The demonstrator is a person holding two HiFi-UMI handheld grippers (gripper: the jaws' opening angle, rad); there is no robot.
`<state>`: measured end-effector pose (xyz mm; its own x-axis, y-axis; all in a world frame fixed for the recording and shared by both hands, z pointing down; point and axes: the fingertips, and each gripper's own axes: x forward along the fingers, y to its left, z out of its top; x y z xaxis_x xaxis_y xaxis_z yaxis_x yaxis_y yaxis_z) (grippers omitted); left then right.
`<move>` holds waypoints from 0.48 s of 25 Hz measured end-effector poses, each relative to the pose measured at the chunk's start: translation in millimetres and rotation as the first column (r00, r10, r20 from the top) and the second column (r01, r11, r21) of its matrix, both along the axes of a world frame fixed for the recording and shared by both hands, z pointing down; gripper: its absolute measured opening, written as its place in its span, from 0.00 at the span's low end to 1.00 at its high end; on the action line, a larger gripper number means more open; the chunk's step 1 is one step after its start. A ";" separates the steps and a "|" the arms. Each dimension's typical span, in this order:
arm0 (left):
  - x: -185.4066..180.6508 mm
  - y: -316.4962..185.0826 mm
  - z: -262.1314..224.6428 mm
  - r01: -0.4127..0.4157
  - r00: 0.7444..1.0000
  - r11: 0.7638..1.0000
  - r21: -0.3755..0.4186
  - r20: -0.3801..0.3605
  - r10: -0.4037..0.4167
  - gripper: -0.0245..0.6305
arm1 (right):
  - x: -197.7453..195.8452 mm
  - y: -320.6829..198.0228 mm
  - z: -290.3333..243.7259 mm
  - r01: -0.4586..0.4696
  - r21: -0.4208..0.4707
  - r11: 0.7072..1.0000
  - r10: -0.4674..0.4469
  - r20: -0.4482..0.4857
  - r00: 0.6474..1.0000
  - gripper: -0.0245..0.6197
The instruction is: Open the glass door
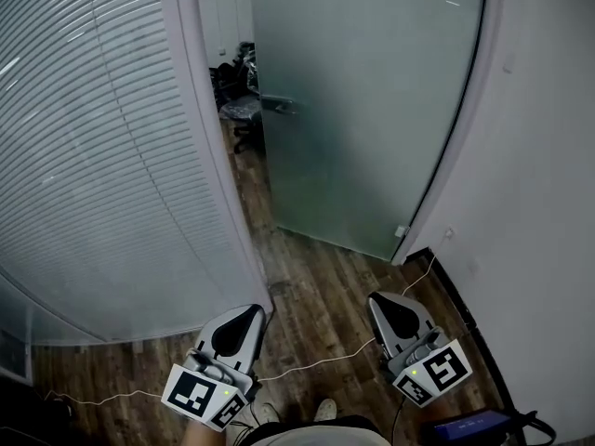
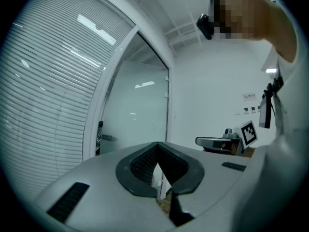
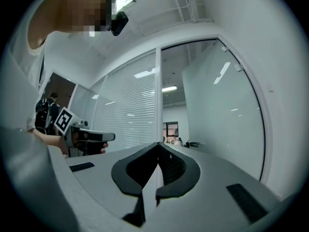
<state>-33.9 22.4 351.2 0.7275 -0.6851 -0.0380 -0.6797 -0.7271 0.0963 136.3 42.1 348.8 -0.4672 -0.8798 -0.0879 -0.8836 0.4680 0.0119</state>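
The frosted glass door (image 1: 363, 110) stands partly ajar ahead of me, hinged at the right by the white wall. Its metal handle (image 1: 279, 105) sits on the door's left edge. A dark gap shows between that edge and the white door post (image 1: 200, 110). My left gripper (image 1: 249, 312) and right gripper (image 1: 383, 300) are held low over the wooden floor, well short of the door, both pointing towards it. Both are shut with nothing between their jaws. The left gripper view shows the door (image 2: 135, 115) and handle (image 2: 108, 138); the right gripper view shows the door (image 3: 217, 110).
A wall of white blinds (image 1: 84, 156) behind glass runs along the left. Through the gap I see a dark office chair (image 1: 240, 110). A thin white cable (image 1: 307, 365) lies across the floor, and a blue device (image 1: 469, 426) sits at the bottom right.
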 end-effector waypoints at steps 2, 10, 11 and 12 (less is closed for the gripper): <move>-13.9 0.4 -0.9 -0.010 1.000 1.000 0.010 0.000 0.010 0.03 | -15.5 1.7 -2.1 -0.013 0.006 1.000 0.013 -0.009 1.000 0.04; -77.7 5.3 1.0 -0.049 0.999 0.999 0.016 -0.016 0.050 0.03 | -84.1 11.0 -5.7 -0.046 0.020 0.999 0.047 -0.049 0.998 0.04; -84.2 4.7 1.0 -0.054 0.998 0.998 0.016 -0.019 0.054 0.03 | -90.8 11.0 -5.8 -0.050 0.020 0.999 0.051 -0.050 0.997 0.04; -90.0 3.5 1.8 -0.058 0.998 0.998 0.014 -0.021 0.058 0.03 | -96.4 10.5 -5.3 -0.056 0.019 0.998 0.057 -0.050 0.997 0.04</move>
